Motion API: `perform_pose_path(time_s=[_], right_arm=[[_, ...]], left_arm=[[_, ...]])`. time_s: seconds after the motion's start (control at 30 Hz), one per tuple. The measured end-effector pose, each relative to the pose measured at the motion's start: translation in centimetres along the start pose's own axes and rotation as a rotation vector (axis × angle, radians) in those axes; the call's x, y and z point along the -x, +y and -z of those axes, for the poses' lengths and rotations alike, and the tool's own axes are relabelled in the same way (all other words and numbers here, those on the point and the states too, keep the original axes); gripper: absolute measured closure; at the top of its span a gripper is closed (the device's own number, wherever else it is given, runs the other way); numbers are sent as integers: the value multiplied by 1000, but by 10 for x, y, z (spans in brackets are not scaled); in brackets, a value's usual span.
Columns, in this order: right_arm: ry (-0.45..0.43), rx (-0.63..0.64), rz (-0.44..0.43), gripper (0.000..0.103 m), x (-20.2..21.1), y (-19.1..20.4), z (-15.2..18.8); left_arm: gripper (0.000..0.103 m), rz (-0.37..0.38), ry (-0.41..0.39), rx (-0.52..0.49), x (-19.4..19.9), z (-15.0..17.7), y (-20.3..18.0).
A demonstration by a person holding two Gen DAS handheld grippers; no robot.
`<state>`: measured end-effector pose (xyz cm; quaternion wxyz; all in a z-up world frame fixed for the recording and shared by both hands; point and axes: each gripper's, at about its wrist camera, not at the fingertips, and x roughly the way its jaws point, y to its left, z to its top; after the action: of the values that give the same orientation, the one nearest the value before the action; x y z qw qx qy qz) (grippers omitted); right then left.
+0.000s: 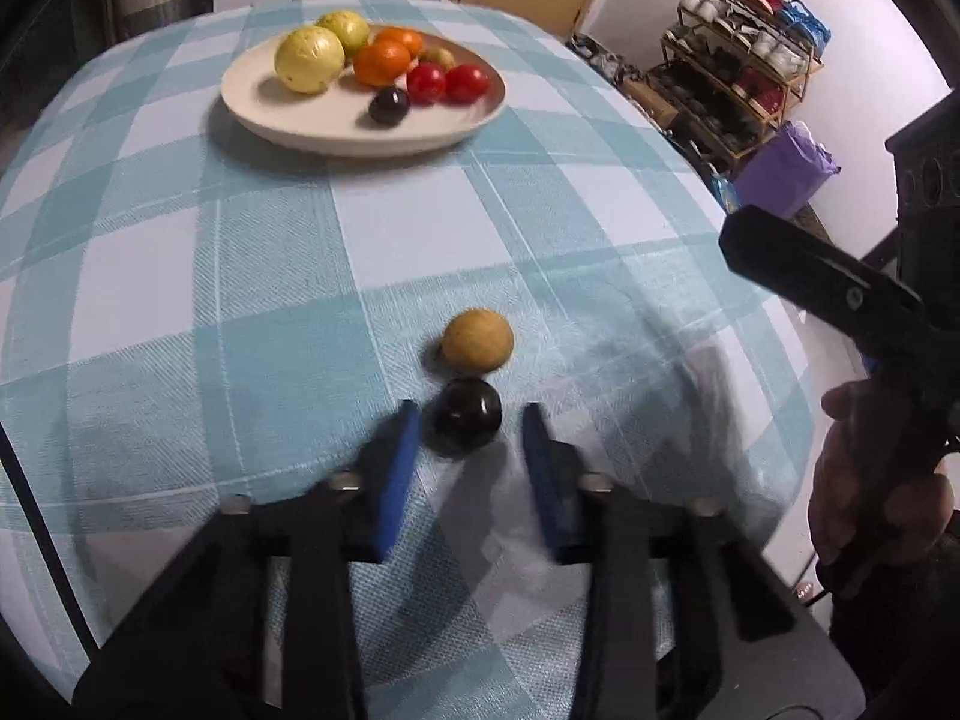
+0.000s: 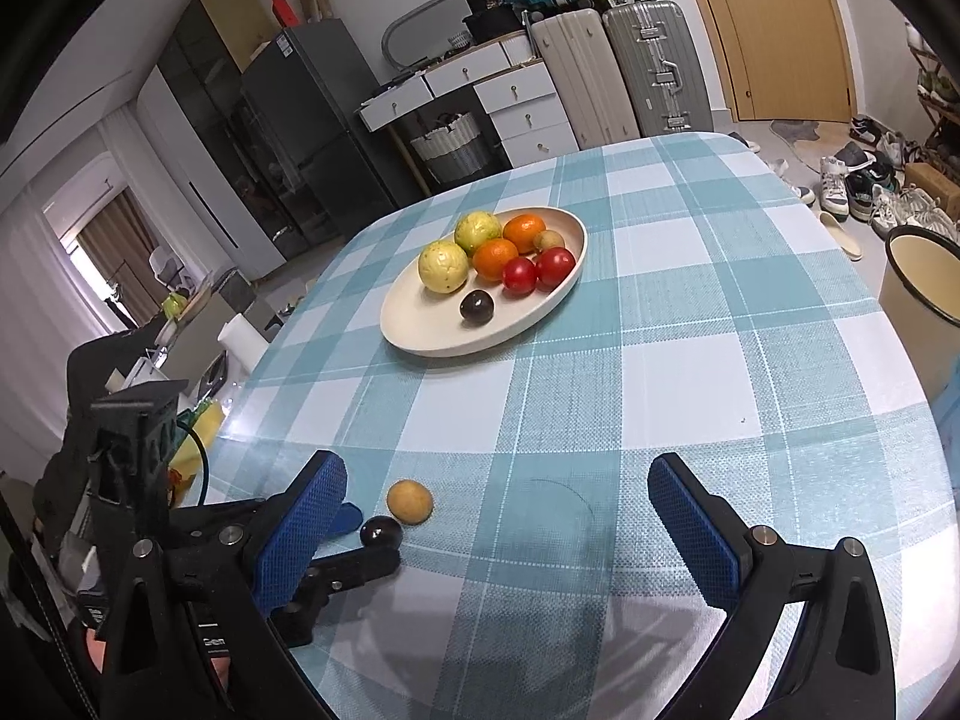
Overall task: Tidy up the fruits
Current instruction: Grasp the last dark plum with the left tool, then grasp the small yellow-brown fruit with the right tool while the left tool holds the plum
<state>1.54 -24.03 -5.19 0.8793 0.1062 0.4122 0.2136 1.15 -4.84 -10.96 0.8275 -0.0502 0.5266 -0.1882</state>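
Observation:
A small dark round fruit (image 1: 462, 414) (image 2: 381, 531) lies on the checked cloth near the table's front edge. My left gripper (image 1: 471, 417) (image 2: 354, 540) is drawn in narrow around it, its blue pads (image 1: 399, 462) close on either side. A tan round fruit (image 1: 478, 340) (image 2: 410, 501) sits just beyond, touching or nearly touching the dark one. The white oval plate (image 1: 288, 120) (image 2: 420, 336) at the far side holds yellow-green fruits, oranges, red fruits and another dark fruit. My right gripper (image 2: 498, 480) hovers wide open with nothing in it, to the right of the two loose fruits.
The table (image 2: 720, 312) drops off just left of the loose fruits. A person's hand (image 1: 870, 480) holds the right gripper's handle at the right edge. Beside the table stand a cream bin (image 2: 918, 276) and a shoe rack (image 1: 744, 72).

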Motion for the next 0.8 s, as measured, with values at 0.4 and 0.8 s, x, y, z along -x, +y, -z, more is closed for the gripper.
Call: perform_pose_path(time_s=[0.4, 0.8], right_arm=[[23, 11, 3, 0, -5, 5, 2], [86, 96, 4, 0, -31, 33, 14]], left_arm=[[84, 22, -54, 4, 17, 4, 13], [83, -13, -120, 83, 51, 12, 63]])
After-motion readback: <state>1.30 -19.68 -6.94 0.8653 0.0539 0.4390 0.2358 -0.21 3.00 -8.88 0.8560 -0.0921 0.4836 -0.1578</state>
